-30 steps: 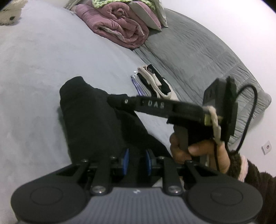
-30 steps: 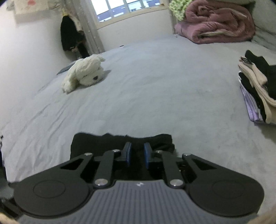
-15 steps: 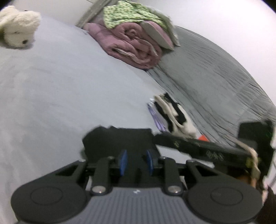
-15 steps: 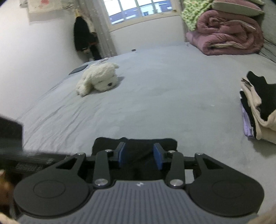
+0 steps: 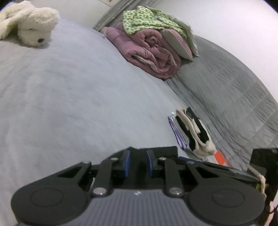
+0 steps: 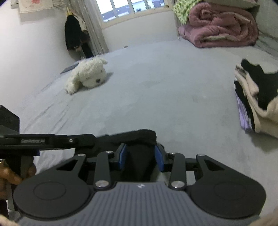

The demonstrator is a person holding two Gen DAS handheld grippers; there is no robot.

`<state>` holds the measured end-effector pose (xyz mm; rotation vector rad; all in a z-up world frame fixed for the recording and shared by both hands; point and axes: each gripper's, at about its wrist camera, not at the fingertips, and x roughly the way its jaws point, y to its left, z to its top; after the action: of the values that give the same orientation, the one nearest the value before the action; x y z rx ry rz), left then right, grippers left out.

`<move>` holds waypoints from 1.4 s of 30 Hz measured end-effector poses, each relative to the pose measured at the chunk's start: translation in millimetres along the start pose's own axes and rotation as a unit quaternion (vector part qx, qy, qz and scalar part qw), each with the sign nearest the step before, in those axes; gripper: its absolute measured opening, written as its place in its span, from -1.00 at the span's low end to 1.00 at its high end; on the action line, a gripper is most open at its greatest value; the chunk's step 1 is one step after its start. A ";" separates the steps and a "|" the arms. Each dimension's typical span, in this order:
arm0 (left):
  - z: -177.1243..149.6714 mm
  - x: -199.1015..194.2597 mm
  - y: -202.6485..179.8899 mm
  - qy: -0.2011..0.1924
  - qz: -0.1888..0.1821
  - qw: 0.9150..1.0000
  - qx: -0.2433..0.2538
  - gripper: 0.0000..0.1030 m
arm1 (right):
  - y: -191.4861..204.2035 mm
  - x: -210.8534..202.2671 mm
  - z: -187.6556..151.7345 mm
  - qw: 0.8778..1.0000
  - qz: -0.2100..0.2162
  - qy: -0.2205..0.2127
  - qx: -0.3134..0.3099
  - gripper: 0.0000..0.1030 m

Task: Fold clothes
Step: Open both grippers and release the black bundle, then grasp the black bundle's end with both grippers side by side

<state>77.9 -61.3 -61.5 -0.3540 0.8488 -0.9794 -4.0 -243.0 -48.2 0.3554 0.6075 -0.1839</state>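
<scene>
A: Where is the black garment (image 6: 137,139) sitting right now?

B: It is lying on the grey bed (image 6: 156,90) at the near edge, at about 6 o'clock in the right wrist view. It is bunched into a low dark bundle, and its long axis is running side to side, from 9 o'clock to 3 o'clock.

A: What is the right tool (image 6: 141,157) doing?

B: Its blue pads are standing apart with the cloth lying between them, and I am not seeing them press on it. The left tool (image 6: 83,140) is reaching in from 9 o'clock, its tip meeting the left end of the bundle.

A: And is that left tool gripping?

B: In its own view the pads are standing close together with dark cloth (image 5: 139,164) between them, but I cannot tell whether they are pinching it.

A: What is lying around it?

B: A white plush dog (image 6: 88,76) is lying at 11 o'clock, well apart from the garment. A stack of folded clothes (image 6: 257,97) is sitting at 3 o'clock. A rolled pink quilt (image 6: 219,26) is resting at 1 o'clock under a green patterned cloth (image 6: 180,10). A window (image 6: 132,8) is showing at 12 o'clock, with dark clothing (image 6: 74,36) hanging beside a curtain at 11 o'clock. A grey quilted cover (image 5: 225,83) is spreading along the far side in the left wrist view.
</scene>
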 end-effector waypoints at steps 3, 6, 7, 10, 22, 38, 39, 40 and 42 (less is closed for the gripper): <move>1.8 1.4 6.3 -0.003 0.019 1.000 -0.008 -0.59 | 3.6 1.3 2.2 1.000 0.001 -0.011 -0.009 -0.22; 3.6 -1.2 12.2 -0.004 0.034 0.999 -0.015 -0.58 | -1.6 7.9 1.7 1.000 -0.006 -0.002 0.000 -0.22; 4.2 -3.6 13.6 -0.005 0.038 0.999 -0.017 -0.58 | -4.4 10.7 1.2 1.000 -0.010 0.003 0.005 -0.22; 5.3 -13.1 13.4 -0.004 0.043 0.999 -0.018 -0.54 | -12.3 12.8 0.4 1.000 -0.011 0.012 0.025 -0.22; -21.0 -39.9 -25.0 0.044 0.043 0.998 0.005 -0.18 | 9.2 -35.9 1.5 0.997 0.031 0.053 0.052 -0.16; -73.8 -59.3 -42.8 0.149 0.035 0.988 0.030 -0.06 | -7.0 -81.1 -44.0 0.984 0.009 0.103 0.145 -0.11; -74.0 -59.4 -43.3 0.161 0.033 0.986 0.034 -0.05 | -7.5 -84.4 -45.6 0.983 0.015 0.101 0.154 0.02; -74.1 -59.7 -43.8 0.171 0.031 0.984 0.038 -0.04 | -8.1 -87.4 -47.4 0.981 0.020 0.099 0.163 0.11; -72.2 -62.1 -44.6 0.184 0.024 0.982 0.048 -0.01 | -8.8 -90.7 -52.2 0.977 0.036 0.095 0.186 0.32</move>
<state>-20.5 -25.8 -51.2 -0.0669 1.1332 -1.0524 -106.9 -225.5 -37.3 0.7635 0.7474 -0.1949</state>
